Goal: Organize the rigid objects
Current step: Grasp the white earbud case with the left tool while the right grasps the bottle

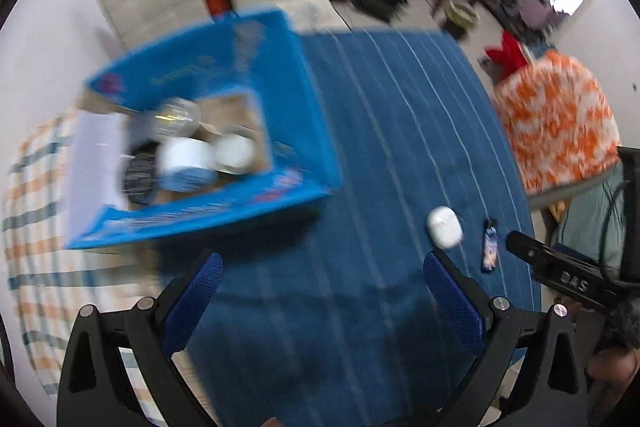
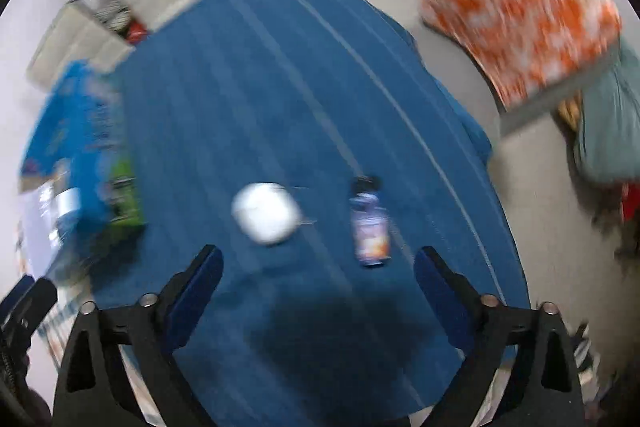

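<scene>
Above the blue striped cloth (image 2: 280, 99), both tongs, left (image 1: 320, 277) and right (image 2: 318, 269), hung spread and empty. Just beyond lay a white case (image 2: 267, 213) and small bottle (image 2: 370, 227), label blurred. Far left stood the blue box (image 1: 280, 75).
</scene>
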